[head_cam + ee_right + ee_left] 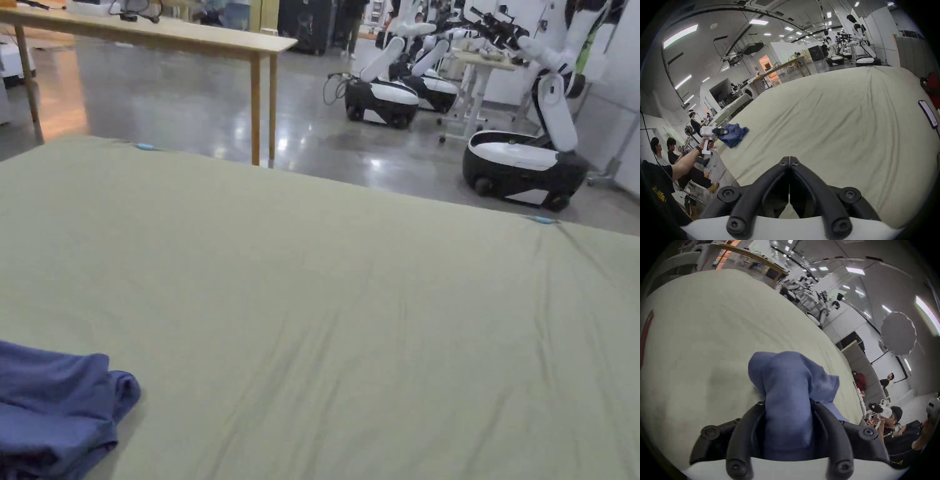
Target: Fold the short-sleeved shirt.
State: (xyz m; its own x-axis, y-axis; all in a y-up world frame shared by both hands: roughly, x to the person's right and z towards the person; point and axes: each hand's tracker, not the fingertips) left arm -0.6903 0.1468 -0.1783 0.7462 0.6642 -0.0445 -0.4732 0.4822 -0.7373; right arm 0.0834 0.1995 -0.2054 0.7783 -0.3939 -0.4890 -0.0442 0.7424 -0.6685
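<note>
Pale green sheeting covers a broad worktop in a large workshop, where white-and-black wheeled robots stand parked on a polished grey floor beyond a long wooden table. Bunched at the worktop's near left edge lies the blue short-sleeved shirt, crumpled rather than folded. The left tongs are clamped on a thick roll of that shirt, the cloth filling the gap between both black jaws and spilling forward onto the sheeting. From the right gripper view, the same tongs, held out in a person's hand, meet the shirt near the worktop's edge. The right tongs are closed on nothing, their tips touching above bare sheeting, well apart from the shirt. A phone rests near the worktop's right edge.
</note>
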